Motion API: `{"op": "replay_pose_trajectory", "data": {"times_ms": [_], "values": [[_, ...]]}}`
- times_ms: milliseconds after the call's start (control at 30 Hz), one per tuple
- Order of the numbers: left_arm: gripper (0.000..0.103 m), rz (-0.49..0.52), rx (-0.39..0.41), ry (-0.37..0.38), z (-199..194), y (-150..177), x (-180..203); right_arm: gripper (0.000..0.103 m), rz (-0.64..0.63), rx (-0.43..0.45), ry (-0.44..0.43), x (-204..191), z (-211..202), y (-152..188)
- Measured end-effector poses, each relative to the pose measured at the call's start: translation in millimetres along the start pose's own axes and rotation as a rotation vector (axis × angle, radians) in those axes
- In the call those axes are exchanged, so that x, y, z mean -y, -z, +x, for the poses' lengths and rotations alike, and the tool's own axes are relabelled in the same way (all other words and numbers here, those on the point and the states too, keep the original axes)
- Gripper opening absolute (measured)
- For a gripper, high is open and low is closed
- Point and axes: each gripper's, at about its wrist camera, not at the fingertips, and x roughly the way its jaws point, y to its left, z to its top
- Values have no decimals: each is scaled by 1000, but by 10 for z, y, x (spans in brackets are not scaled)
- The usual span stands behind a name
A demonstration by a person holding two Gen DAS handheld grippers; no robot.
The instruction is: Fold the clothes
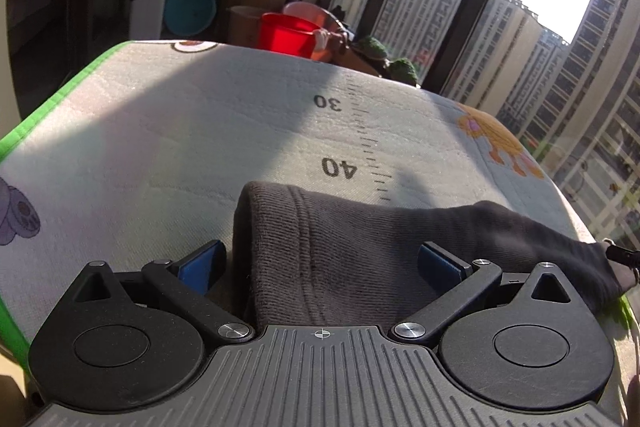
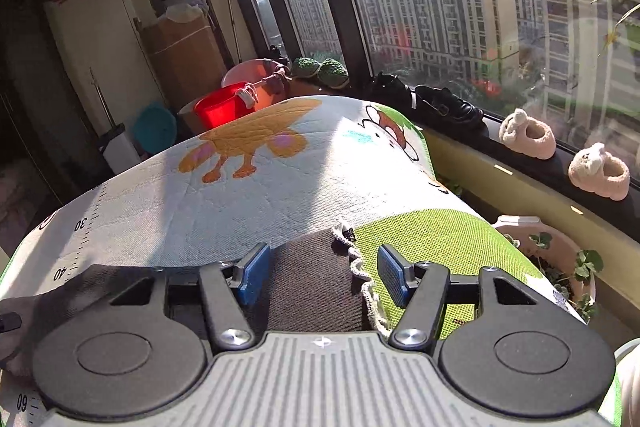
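Red bucket contents hidden; dark grey knit garment lies rumpled between spread left tongs and spread right tongs.

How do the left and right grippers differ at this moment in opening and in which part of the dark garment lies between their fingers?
The left gripper is spread wider than the right gripper. The left gripper straddles a rounded, ribbed end of the dark garment; the right gripper straddles an end edged with white lace trim. Both are open, clamping nothing, over the cartoon mat.

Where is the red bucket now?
In both views the red bucket stands beyond the mat's far edge, beside a pink basin.
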Motion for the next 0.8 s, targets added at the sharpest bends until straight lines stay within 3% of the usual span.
{"op": "replay_pose_trajectory", "data": {"times_ms": [67, 100, 133, 200, 233, 333, 533, 600, 633, 700, 800], "values": [[103, -1, 8, 2, 27, 2, -1, 60, 7, -1, -12, 39, -11, 64], [101, 5, 18, -8, 34, 1, -2, 55, 0, 6, -22, 46, -42, 86], [97, 11, 28, -18, 41, 1, -2, 37, -13, 15, -41, 39, -74, 99], [66, 37, 46, -54, 60, -5, 6, 21, -48, 41, -67, -21, -142, 120], [67, 35, 50, -46, 65, -20, -16, 20, -68, 45, -68, -63, -156, 121], [58, 57, 88, -60, 54, -89, -47, 16, -94, 64, -96, -174, -129, 20], [51, 115, 203, -169, -74, -218, -56, 12, -111, 101, -145, -320, -67, -259], [54, 111, 226, -226, -127, -221, -90, 15, -87, 54, -115, -280, 24, -263], [57, 82, 232, -219, -193, -221, -124, 16, -56, 21, -102, -222, 54, -233], [80, 53, 245, -161, -323, -188, -127, 16, 32, -37, -91, -50, 65, -132], [91, 75, 255, -72, -474, -153, 27, 17, 99, -33, -99, 98, -126, -42]]}}
